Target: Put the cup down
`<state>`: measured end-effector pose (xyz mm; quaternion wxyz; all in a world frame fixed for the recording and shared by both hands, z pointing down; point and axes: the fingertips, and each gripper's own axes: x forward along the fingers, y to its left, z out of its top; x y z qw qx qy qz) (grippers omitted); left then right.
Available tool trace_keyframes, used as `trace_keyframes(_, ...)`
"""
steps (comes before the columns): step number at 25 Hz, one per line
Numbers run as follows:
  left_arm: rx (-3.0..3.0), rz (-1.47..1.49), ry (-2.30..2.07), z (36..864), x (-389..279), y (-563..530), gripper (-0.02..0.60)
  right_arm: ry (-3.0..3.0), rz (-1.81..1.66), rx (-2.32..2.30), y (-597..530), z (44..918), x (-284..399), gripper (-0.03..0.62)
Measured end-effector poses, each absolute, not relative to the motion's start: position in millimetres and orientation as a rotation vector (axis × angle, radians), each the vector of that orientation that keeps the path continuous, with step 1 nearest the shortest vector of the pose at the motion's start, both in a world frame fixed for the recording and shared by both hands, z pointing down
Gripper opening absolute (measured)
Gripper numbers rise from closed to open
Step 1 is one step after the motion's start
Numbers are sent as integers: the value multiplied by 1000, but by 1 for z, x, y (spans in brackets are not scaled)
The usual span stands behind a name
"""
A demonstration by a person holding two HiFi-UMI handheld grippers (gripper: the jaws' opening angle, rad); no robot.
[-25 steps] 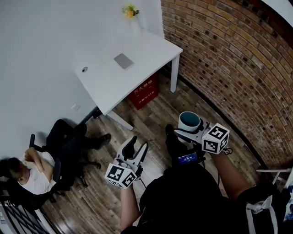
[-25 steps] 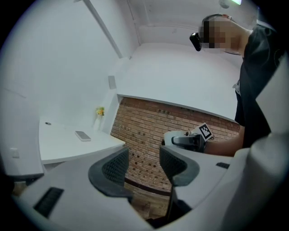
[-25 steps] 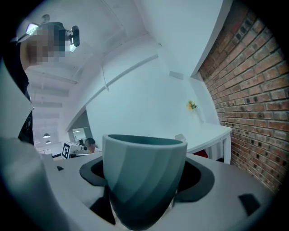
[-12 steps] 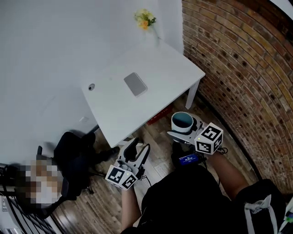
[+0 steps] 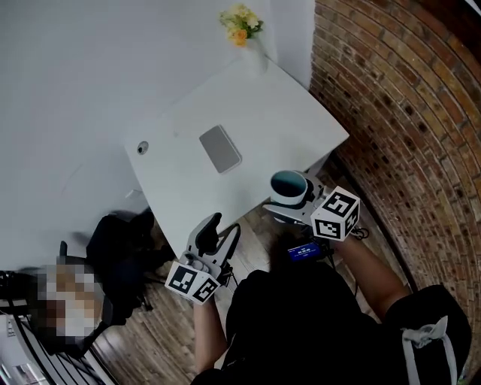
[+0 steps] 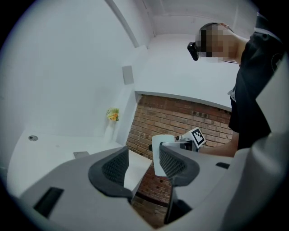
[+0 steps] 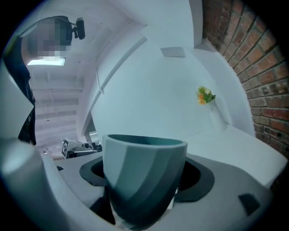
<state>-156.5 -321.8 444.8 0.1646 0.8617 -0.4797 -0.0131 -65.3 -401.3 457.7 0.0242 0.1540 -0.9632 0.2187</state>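
Item, right gripper (image 5: 291,203): held at the near edge of the white table (image 5: 255,90), its two jaws closed against the sides of the cup (image 5: 290,186), its marker cube toward the person. Item, cup: teal with a paler band pattern, mouth up and roughly upright, gripped low on its body between the dark pads in the right gripper view (image 7: 143,176); seen from above it overlaps the table's near edge, and whether its base touches the top cannot be told. Item, left gripper (image 5: 216,231): lower and to the left, near the same table edge, jaws standing apart with nothing between them (image 6: 143,164); through the gap show the table corner and, beyond, the cup (image 6: 159,155) in the other gripper. Item, table: white top, set into the corner where a plain white wall meets the brick wall (image 5: 406,113). On it: a flat grey rectangular pad (image 5: 220,148) near the middle, a small round fitting (image 5: 142,148) at the left edge, and yellow flowers (image 5: 240,16) at the far corner. Item, floor: wood planks (image 5: 158,338). Item, a black chair (image 5: 120,252) at lower left with a seated person beside it.
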Motion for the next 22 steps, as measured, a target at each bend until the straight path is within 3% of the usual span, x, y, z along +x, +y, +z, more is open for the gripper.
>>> trace_keyframes(22,2529,-28,-1237,448,-186,-373,221,-2996,630,460,-422,432,-132,405)
